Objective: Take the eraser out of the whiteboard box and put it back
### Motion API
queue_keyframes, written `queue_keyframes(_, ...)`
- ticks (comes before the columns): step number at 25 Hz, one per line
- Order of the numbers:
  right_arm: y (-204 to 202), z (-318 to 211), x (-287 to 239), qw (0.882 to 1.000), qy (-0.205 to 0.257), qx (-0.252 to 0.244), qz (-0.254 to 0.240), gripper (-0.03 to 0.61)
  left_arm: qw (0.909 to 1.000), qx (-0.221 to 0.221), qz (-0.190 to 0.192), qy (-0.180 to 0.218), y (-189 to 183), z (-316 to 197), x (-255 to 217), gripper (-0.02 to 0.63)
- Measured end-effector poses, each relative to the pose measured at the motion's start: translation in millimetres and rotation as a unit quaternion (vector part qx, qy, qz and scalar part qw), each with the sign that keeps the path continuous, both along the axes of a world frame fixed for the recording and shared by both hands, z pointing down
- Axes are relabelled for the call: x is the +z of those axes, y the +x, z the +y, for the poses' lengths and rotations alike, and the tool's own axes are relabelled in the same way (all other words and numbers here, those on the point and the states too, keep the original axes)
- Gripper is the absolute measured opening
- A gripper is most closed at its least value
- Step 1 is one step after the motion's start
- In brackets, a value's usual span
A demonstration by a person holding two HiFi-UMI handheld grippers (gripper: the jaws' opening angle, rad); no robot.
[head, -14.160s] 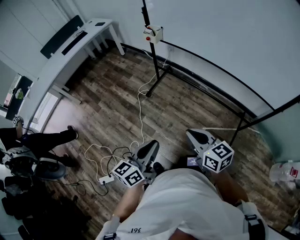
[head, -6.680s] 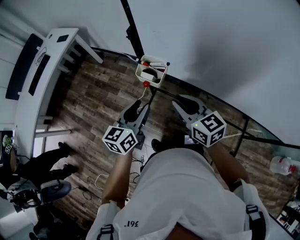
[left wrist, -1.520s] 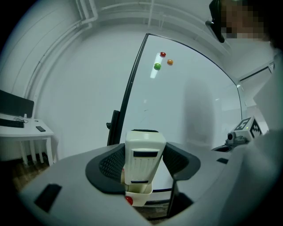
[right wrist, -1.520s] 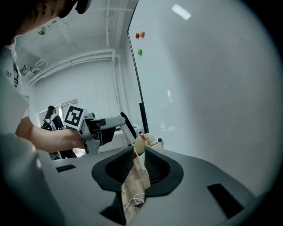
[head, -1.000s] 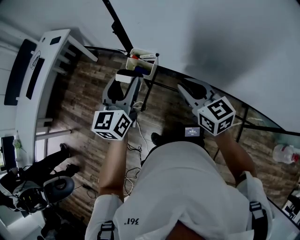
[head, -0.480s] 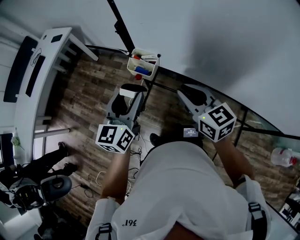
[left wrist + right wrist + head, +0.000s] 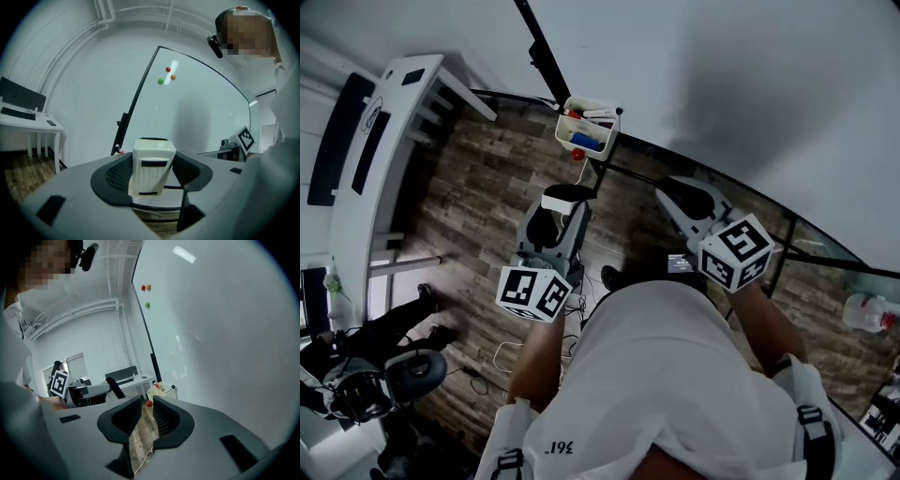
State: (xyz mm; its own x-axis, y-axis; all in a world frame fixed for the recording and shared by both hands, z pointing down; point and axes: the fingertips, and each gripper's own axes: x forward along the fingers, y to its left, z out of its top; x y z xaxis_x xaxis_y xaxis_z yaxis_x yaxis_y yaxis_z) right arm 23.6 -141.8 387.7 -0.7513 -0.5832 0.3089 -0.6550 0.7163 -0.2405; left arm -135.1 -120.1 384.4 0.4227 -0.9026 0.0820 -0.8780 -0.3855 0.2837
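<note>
Whiteboard [image 7: 722, 84] backdrop, wood floor [image 7: 469, 197]. Eraser [image 7: 150, 159] is pinched by left gripper [image 7: 152, 172], clear of box [image 7: 563, 131]; right gripper [image 7: 146, 416] slightly spread, empty. Next, prob.: eraser to be lowered into box.

— Where's the eraser [image 7: 152, 165]?
— White, ribbed, upright, clamped between the left gripper's [image 7: 563, 206] jaws.
— And the whiteboard box [image 7: 607, 141]?
— White, open-topped (markers inside), well apart from the eraser.

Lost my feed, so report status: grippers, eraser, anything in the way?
Left gripper shut on eraser, out of whiteboard box. Right gripper open, empty. Markers share the box; red ball hangs under it.
</note>
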Motion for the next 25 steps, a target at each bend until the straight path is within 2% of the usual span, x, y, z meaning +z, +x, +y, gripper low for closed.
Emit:
queue_keyframes(7,1,1,7,1.0,-0.01,0.005,-0.002,0.091,1.0,0.003,-0.003,-0.007,-5,11,9,0.272)
queue_keyframes(16,0,5,22,0.999,-0.033,0.008,-0.001,0.091,0.9993,0.003,0.006,-0.036,-4,27,28,0.272)
queue_keyframes(25,-6,12,32,0.999,-0.046,0.006,0.001,0.09,0.9988,0.021,0.007,-0.044,2,34,39,0.272)
